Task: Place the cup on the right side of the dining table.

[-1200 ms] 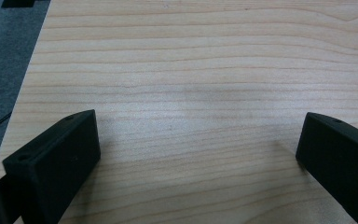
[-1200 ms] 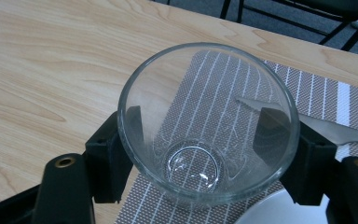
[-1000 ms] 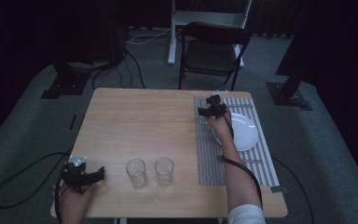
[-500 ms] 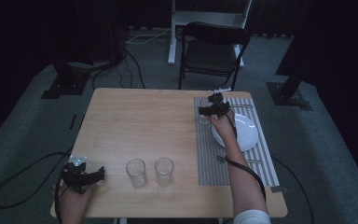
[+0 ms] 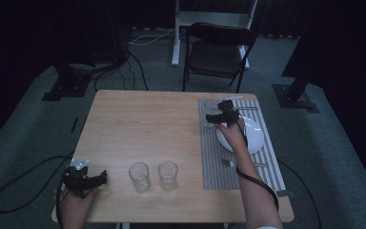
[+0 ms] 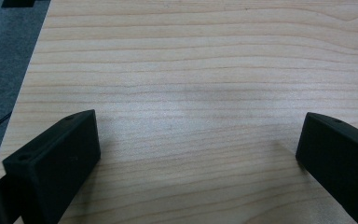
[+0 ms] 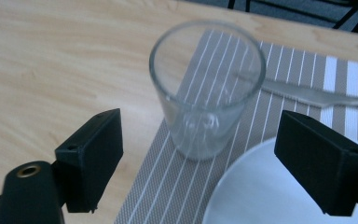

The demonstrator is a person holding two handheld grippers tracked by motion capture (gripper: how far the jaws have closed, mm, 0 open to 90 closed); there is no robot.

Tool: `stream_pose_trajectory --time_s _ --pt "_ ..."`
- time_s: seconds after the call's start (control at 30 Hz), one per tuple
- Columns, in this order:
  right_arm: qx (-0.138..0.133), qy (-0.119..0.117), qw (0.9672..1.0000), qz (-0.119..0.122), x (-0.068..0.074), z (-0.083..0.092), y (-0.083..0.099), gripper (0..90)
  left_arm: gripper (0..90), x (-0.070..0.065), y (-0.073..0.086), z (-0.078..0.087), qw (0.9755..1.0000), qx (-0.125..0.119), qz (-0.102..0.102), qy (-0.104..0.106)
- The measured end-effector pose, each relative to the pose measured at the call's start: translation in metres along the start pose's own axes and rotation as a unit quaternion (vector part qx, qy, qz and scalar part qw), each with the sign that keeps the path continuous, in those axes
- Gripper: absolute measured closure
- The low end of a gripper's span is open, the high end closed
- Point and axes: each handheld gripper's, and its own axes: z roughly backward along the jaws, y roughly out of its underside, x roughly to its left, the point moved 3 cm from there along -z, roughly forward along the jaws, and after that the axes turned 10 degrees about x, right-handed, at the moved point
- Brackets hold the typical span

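The pale wooden table (image 5: 147, 129) carried a grey striped placemat (image 5: 262, 164) with a round white plate (image 5: 252, 136) on it, and a clear, empty drinking glass (image 7: 207, 88) stood upright on the mat's far left corner, just beside the plate. The right gripper (image 7: 200, 163) had just been opening, its jaws wide apart with the glass just beyond them and untouched, while the left gripper (image 6: 198, 149) rested with jaws spread over bare wood near two more clear tumblers (image 5: 153, 175). As the right gripper drew away, a jaw catching the rim could have tipped the glass onto the plate.
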Motion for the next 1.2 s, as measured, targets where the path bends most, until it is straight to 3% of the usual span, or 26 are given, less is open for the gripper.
stream_pose_trajectory --time_s 0.2,0.43,0.8,1.03,1.2 --pt "-0.001 -0.012 0.9999 0.005 0.002 0.002 0.021 12.7 0.0 0.0 0.0 0.0 1.0 0.0 0.0 0.0" --pt "0.004 0.002 1.0 0.002 -0.001 0.001 0.045 12.7 0.0 0.0 0.0 0.0 1.0 0.0 0.0 0.0" --pt "-0.027 0.023 0.9994 0.004 -0.004 0.019 0.07 12.7 0.0 0.0 0.0 0.0 1.0 0.0 0.0 0.0" --pt "-0.027 0.025 0.9993 0.004 -0.007 0.023 0.09 12.6 0.0 0.0 0.0 0.0 1.0 0.0 0.0 0.0" --pt "-0.045 0.024 0.9987 -0.002 -0.007 0.034 0.104 12.6 0.0 0.0 0.0 0.0 1.0 0.0 0.0 0.0"
